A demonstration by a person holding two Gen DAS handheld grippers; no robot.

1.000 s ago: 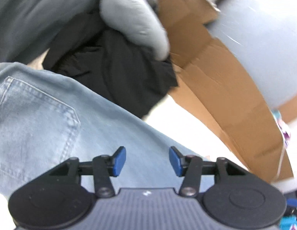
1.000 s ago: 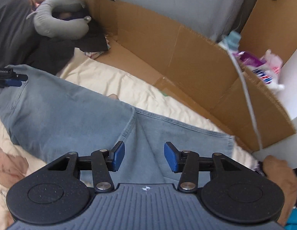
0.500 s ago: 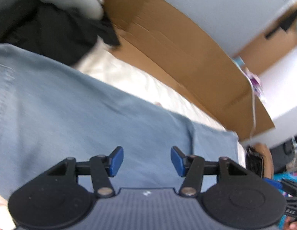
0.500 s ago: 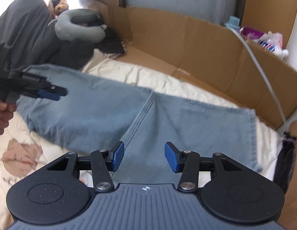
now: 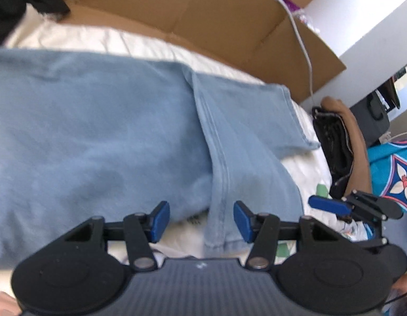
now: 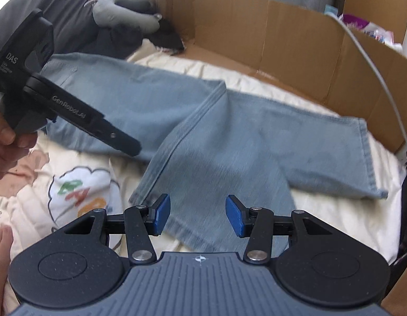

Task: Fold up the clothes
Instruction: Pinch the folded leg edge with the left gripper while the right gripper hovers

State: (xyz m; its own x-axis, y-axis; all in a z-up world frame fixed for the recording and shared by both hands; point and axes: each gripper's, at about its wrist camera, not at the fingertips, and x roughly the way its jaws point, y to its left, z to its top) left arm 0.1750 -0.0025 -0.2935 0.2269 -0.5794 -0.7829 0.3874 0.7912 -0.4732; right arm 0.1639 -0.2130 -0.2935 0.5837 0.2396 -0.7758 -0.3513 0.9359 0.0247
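Observation:
A pair of light blue jeans (image 6: 229, 142) lies spread flat on a cream bedsheet (image 6: 342, 210), the legs fanned apart toward the right. The jeans also fill the left wrist view (image 5: 98, 137). My left gripper (image 5: 200, 221) is open and empty, hovering over the near leg's hem edge. It shows from the side in the right wrist view (image 6: 124, 144). My right gripper (image 6: 196, 216) is open and empty above the near leg's hem. Its blue fingertip shows at the right of the left wrist view (image 5: 327, 206).
A brown cardboard wall (image 6: 295, 44) runs along the far side of the bed, with a white cable (image 6: 374, 73) draped over it. A grey neck pillow (image 6: 124, 13) and dark clothes (image 6: 166, 38) lie at the far left. A printed cushion (image 6: 79, 194) lies beside the jeans.
Both grippers have pulled back and swung toward the leg end of the jeans. The left gripper moved right, from the pocket area to the near leg's hem. Both stay open.

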